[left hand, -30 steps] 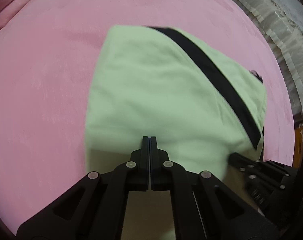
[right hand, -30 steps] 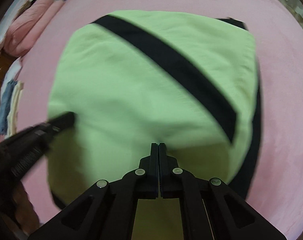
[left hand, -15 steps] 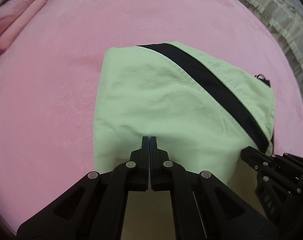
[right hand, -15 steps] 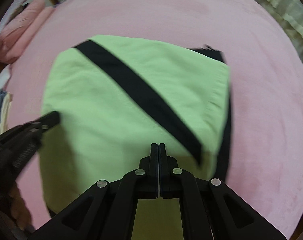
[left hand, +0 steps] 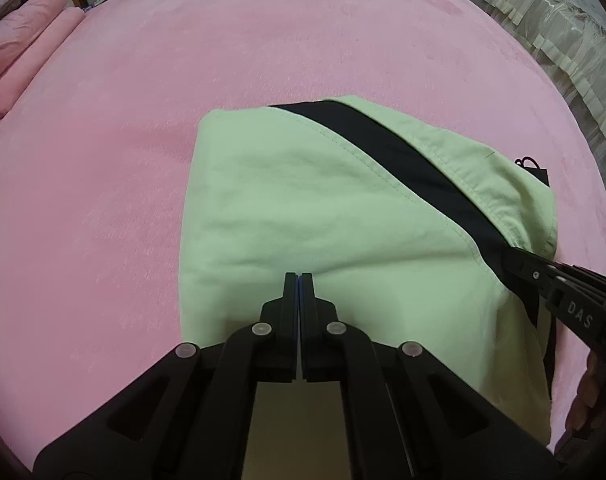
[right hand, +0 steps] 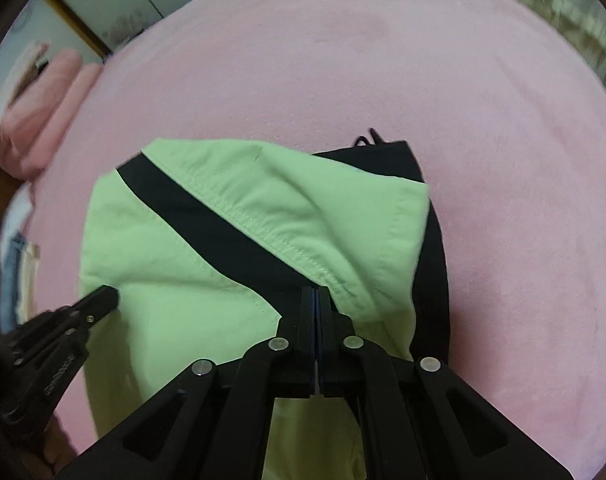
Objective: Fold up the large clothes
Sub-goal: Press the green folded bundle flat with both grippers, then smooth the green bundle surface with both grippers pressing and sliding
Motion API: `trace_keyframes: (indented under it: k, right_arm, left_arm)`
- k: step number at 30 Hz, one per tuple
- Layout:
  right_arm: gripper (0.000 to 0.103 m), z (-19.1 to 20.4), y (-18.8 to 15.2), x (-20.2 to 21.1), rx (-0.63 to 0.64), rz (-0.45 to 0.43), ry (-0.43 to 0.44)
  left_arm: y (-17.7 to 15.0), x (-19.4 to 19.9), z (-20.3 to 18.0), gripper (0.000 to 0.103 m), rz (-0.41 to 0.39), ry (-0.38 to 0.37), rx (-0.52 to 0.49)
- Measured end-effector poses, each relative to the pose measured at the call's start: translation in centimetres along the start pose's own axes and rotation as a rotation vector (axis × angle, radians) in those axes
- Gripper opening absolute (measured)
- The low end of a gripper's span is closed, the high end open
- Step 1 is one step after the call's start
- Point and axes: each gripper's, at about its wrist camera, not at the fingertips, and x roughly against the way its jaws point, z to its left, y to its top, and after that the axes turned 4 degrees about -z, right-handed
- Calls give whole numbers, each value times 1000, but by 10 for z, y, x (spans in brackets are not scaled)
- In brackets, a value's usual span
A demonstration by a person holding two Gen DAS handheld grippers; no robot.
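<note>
A light green garment (left hand: 303,208) with a black diagonal stripe (left hand: 415,164) lies folded on a pink bed. It also shows in the right wrist view (right hand: 207,280). My left gripper (left hand: 299,276) is shut on the garment's near edge, left of the middle. My right gripper (right hand: 315,290) is shut on the near edge by the black stripe (right hand: 207,216). Each gripper shows in the other's view, the right one (left hand: 543,276) and the left one (right hand: 99,300). Black cloth (right hand: 435,248) lies under the green layer on the right.
The pink bedspread (left hand: 303,48) stretches all around. Pink pillows (left hand: 19,52) lie at the far left. A stack of folded clothes (right hand: 15,264) sits beyond the bed's left edge. A lace curtain (left hand: 543,12) hangs at the far right.
Both grippers have pulled back toward me with the garment's near edge. The garment now sits smaller and farther off, with more pink bed showing beyond it.
</note>
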Motion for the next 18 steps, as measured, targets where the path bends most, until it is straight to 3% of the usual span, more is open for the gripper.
trace_keyframes:
  k: [2, 3, 5, 7, 9, 11, 14, 17, 18]
  right_arm:
    - [0, 5, 0, 9, 30, -17, -34]
    - [0, 12, 1, 12, 16, -28, 2]
    - [0, 20, 3, 13, -20, -17, 217]
    - [0, 32, 5, 10, 7, -16, 301]
    - [0, 45, 7, 3, 94, -55, 284]
    - [0, 42, 10, -8, 94, -60, 280]
    - [0, 13, 16, -16, 5, -107, 259]
    - [0, -36, 10, 0, -108, -175, 163]
    - [0, -46, 8, 5, -135, -196, 94]
  left_arm:
    - [1, -2, -2, 0, -14, 17, -17]
    - [3, -2, -2, 0, -23, 23, -23]
    - [3, -5, -3, 0, -27, 25, -21]
    - [7, -7, -2, 0, -26, 22, -19]
    - [14, -15, 5, 1, -26, 12, -21]
    - [16, -19, 5, 1, -18, 1, -25]
    - [20, -24, 18, 0, -12, -27, -24]
    - [22, -25, 25, 0, -9, -52, -4]
    - [23, -26, 27, 0, -7, -59, 3]
